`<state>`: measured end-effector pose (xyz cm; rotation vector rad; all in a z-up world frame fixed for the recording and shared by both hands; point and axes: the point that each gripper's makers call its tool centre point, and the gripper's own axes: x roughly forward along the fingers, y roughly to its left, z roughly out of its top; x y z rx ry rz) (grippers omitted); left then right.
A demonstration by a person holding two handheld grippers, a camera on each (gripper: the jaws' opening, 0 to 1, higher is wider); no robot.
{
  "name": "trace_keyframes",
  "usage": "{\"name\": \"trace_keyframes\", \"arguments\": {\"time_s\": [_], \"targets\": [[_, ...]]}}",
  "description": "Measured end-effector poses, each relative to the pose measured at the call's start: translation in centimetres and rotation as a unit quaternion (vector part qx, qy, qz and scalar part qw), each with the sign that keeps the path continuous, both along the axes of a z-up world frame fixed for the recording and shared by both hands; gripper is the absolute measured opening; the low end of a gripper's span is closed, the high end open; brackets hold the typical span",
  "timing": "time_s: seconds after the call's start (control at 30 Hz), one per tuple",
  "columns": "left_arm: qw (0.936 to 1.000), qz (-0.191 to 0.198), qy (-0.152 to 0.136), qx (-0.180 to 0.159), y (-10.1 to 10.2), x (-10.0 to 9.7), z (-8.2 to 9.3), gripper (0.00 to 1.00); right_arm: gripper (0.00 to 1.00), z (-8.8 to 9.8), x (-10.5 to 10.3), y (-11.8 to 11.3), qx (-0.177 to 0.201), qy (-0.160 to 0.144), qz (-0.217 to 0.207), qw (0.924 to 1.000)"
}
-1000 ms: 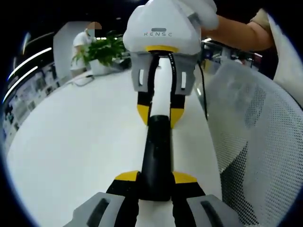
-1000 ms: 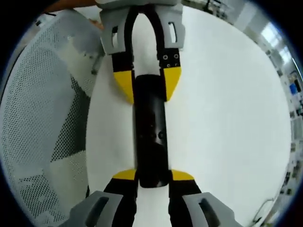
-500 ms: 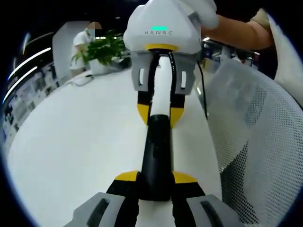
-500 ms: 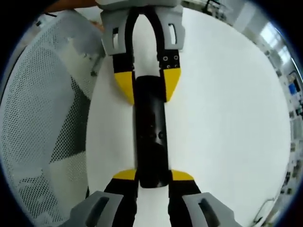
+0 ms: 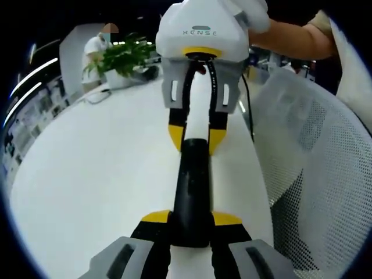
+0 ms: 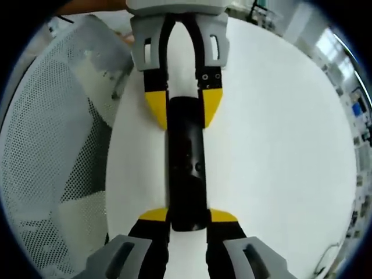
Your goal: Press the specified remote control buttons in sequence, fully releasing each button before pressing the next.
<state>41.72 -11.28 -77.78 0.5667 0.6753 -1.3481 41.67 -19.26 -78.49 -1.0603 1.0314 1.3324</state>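
**Remote held at both ends above the white table**

Little has been changed since the earlier frames: the remote control is still clamped between both grippers, and only a slight shift of the two views is seen (the green light on the right gripper's housing, lit half a second ago, is now dark).

In the left gripper view, the near end of the remote control is gripped between the yellow-tipped jaws of the left gripper, which are closed narrowly on it. The far end of the remote is pinched by the right gripper, which is pointed back toward the camera. The remote is seen as a long black bar stretched between the two tools, above the white table. Beyond the remote, at the far edge of the table, a potted plant is seen, with a person in white standing just beside it. To the right of the remote, a white mesh chair is seen near the table edge.

In the right gripper view, the same hold is shown from the other end: the right gripper is shut on the near end of the remote control, whose small buttons can be made out on its upper face, and the left gripper is closed on the far end. The mesh chair lies left of the remote, and the table is spread to its right.
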Motion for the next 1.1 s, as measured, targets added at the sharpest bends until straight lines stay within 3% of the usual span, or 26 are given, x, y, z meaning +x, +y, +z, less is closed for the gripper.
{"name": "trace_keyframes", "arguments": {"time_s": [0.3,1.1], "targets": [[1.0000,0.001,-0.009,0.004,-0.2,0.6,0.7,0.24,0.21,0.5,0.6,-0.2,0.002,-0.007,0.002,1.0000],[0.9991,-0.004,-0.039,0.018,-0.7,5.4,2.5,0.24,0.21,2.0,5.5,-0.6,0.023,-0.040,-0.017,0.9988]]}}
